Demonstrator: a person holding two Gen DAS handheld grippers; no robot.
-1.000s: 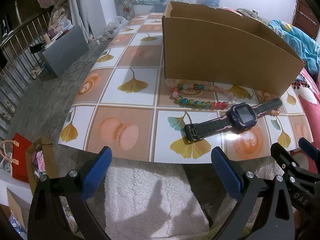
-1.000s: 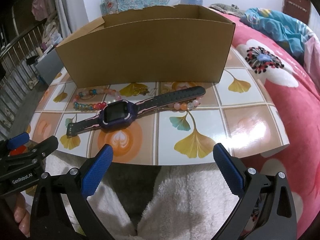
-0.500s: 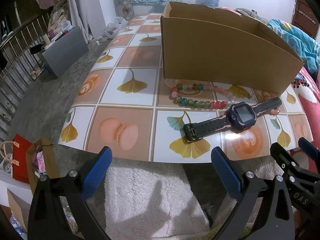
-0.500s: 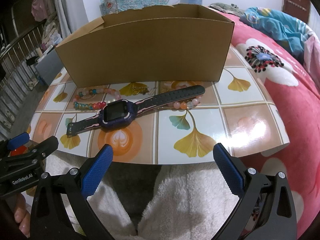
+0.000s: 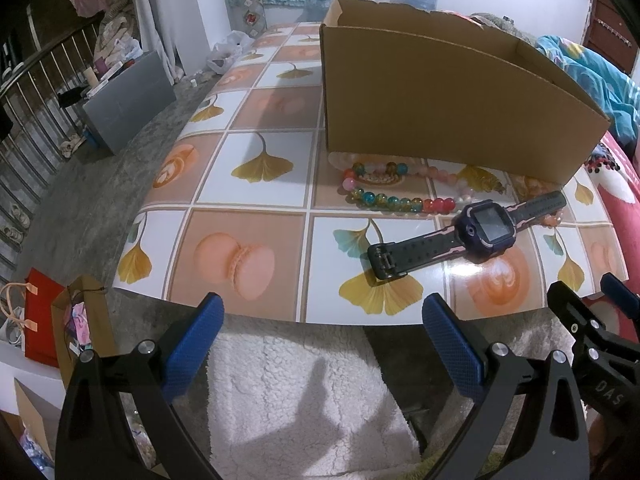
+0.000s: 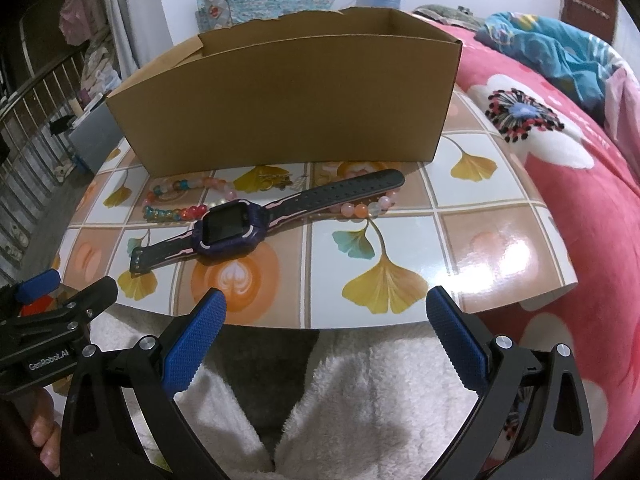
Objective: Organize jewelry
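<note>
A dark purple smartwatch (image 5: pixel 486 230) (image 6: pixel 230 230) with a black strap lies flat on the patterned table (image 5: pixel 248 216) (image 6: pixel 460 232). Behind it lie a multicoloured bead bracelet (image 5: pixel 384 198) (image 6: pixel 174 212) and a pale pink bead bracelet (image 6: pixel 362 209), in front of an open cardboard box (image 5: pixel 440 100) (image 6: pixel 288 108). My left gripper (image 5: pixel 320 344) hovers open before the table's near edge, nothing between its fingers. My right gripper (image 6: pixel 326 336) is open too, just short of the same edge, right of the watch. Each gripper shows at the edge of the other's view.
White fleecy fabric (image 5: pixel 288 400) (image 6: pixel 360 412) lies below the table edge. A red floral blanket (image 6: pixel 560 184) fills the right side. To the left are a grey box (image 5: pixel 128 100), a railing and paper bags (image 5: pixel 52 320) on the floor.
Both views have shifted only slightly; the table and its objects sit a touch higher and closer. Both grippers stay open, and the watch and bracelets have not moved.
</note>
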